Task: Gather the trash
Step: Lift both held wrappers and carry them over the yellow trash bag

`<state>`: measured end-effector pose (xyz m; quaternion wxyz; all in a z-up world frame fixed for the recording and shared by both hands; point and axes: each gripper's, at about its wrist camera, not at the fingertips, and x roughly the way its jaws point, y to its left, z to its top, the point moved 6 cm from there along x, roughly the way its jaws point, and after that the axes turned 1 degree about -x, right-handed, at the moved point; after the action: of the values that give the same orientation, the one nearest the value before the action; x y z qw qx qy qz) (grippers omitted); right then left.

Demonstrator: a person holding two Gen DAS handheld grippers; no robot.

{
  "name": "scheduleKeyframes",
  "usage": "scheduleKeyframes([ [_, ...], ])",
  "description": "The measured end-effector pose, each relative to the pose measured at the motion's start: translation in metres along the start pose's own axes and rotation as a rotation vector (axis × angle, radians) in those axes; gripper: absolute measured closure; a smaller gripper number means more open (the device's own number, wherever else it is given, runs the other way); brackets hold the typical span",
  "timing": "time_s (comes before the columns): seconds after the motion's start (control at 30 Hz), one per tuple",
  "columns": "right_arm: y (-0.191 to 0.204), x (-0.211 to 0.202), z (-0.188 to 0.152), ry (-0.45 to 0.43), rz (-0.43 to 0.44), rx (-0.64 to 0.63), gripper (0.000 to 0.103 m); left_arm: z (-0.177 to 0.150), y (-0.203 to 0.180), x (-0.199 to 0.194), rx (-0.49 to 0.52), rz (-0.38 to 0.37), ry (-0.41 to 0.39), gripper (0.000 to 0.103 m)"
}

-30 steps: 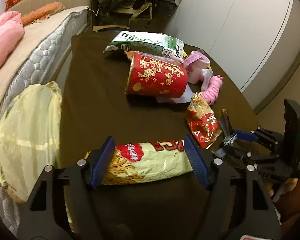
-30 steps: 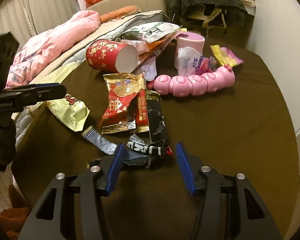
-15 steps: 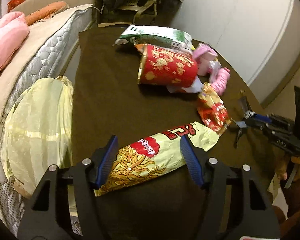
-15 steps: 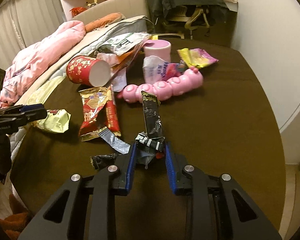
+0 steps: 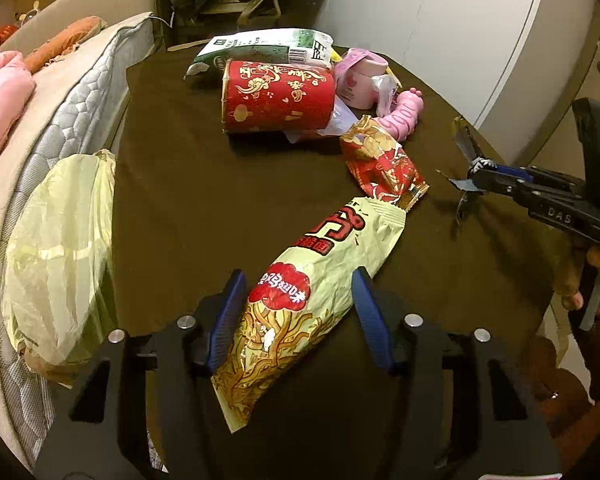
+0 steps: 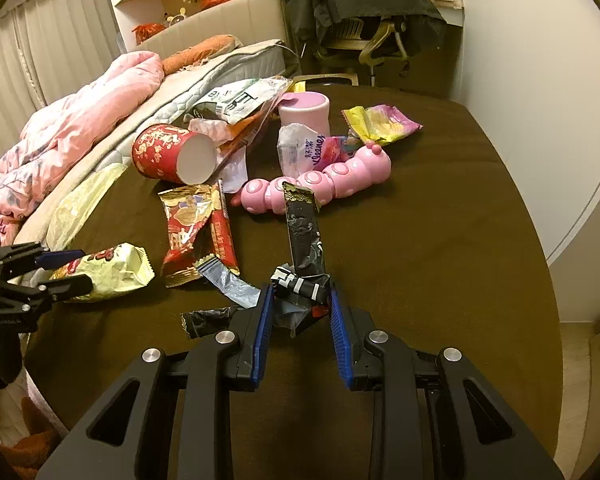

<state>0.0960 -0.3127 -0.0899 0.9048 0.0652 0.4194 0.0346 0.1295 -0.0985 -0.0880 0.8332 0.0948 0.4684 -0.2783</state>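
— Left view?
— Left gripper [image 5: 300,316] closing around a yellow noodle packet [image 5: 312,300] lying on the brown table [image 5: 180,200], pads not yet pressing; yellow bag [image 5: 60,248] hanging open at the table edge, likely for the trash.

— Right view?
— Right gripper [image 6: 300,320] clamped on a crumpled black wrapper [image 6: 304,280], lifted clear — probably bound for the bag.

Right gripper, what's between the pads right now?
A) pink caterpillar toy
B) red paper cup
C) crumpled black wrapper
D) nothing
C: in the right wrist view the right gripper has its blue pads pressed on the crumpled black wrapper, whose strip stands up from the grip; the red paper cup and pink caterpillar toy lie farther back on the table.
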Motion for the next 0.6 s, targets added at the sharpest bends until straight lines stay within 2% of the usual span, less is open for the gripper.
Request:
scheduleKeyframes([
  [0.2,0.005,-0.005,0.002,-0.013,0.008,-0.004,0.076,0.001,-0.012,0.003,0.022,0.021,0.009,0.061],
  [0.3,0.008,-0.01,0.003,-0.021,0.011,-0.003,0.076,0.001,-0.017,0.001,0.026,0.025,0.0,0.068],
  [0.47,0.017,-0.023,0.007,-0.046,0.012,-0.026,0.076,0.002,-0.014,-0.006,-0.04,-0.009,-0.025,0.077],
  [0.6,0.026,-0.032,0.011,-0.067,0.015,-0.049,0.076,0.006,-0.005,-0.023,-0.104,-0.01,-0.088,0.079],
])
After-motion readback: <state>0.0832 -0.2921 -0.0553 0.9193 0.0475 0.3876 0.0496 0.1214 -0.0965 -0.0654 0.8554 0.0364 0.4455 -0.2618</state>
